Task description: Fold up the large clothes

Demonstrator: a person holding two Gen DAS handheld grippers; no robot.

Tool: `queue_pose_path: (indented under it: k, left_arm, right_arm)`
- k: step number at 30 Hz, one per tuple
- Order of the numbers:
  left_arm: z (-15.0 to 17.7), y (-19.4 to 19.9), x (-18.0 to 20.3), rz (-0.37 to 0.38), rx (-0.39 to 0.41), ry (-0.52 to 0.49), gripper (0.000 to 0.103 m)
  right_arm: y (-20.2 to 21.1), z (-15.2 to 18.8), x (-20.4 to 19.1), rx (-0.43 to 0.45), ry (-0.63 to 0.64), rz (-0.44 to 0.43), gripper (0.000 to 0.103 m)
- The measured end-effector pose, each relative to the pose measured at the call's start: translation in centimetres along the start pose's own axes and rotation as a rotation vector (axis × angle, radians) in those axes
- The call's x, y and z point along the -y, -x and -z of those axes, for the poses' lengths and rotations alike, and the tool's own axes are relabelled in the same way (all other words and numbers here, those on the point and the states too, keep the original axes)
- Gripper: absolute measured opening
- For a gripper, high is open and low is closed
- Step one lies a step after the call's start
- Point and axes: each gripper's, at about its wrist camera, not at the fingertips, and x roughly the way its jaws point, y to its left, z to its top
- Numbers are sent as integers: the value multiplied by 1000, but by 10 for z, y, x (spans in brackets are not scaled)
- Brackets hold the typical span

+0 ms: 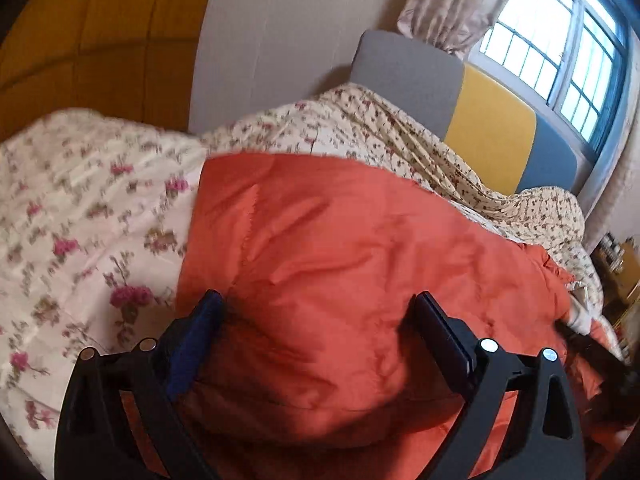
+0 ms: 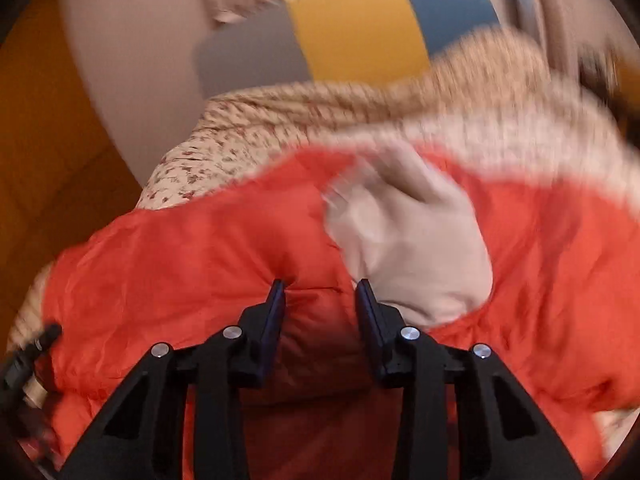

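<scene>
An orange puffy jacket (image 1: pixel 340 248) lies on a bed with a floral quilt (image 1: pixel 80 216). My left gripper (image 1: pixel 316 300) is open wide, its fingers over the jacket's near part with fabric bulging between them. In the right wrist view the same jacket (image 2: pixel 180 248) fills the frame, blurred. A beige patch of lining or label (image 2: pixel 416 232) shows on it. My right gripper (image 2: pixel 320 286) has its fingers partly closed with a bunch of orange fabric pinched between them.
A second small-flowered cover (image 1: pixel 400 132) is heaped at the back against the grey and yellow headboard (image 1: pixel 488 128). A window (image 1: pixel 560 40) with a curtain is at the far right. A yellow wardrobe (image 1: pixel 100 32) stands at the left.
</scene>
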Motion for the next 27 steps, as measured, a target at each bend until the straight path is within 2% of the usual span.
queue_pose_path:
  k: [1,4,6,7,8,10,12,14,18,20,23,25,27]
  left_arm:
    - [0,-4,-4,16,-22,16,95]
    - [3,-6,-4,21,-42,26,96]
    - [3,-6,-4,18,-40,27,96]
    - [3,-5,-4,16,-40,25,96]
    - [4,-5,-4,13,-41,22,98]
    - [4,-5,-1,6,-44,14,100]
    - [5,-5,1,-4,-44,5,100]
    - [5,-5,0,-1,-43,9,99]
    - [4,-5,-1,-3,-42,7,99]
    - [4,-4,-1,-3,-42,8,100]
    - [4,-5,-1,-5,-42,7,100]
    - [5,-5,-1,-5,-43,7,100]
    - [4,-5,-1,-4,-42,7,100]
  right_arm:
    - [-2,0,6,-6,-29,-13,31]
    - [1,3,-2,8,14,28,31]
    - [10,3,5,25,-21,-7,33]
    - [14,3,5,38,-43,-19,40]
    - [23,3,8,57,-65,-27,53]
    - [54,10,21,116,-129,-12,67]
    - [80,14,39,163,-203,15,67]
    - [102,17,69,192,-311,78,67]
    - [145,36,147,234,-603,227,67]
    - [164,49,177,256,-718,266,67]
    - [192,73,222,311,-900,257,65]
    - [208,83,243,356,-973,249,65]
    - [226,90,259,412,-1011,285,67]
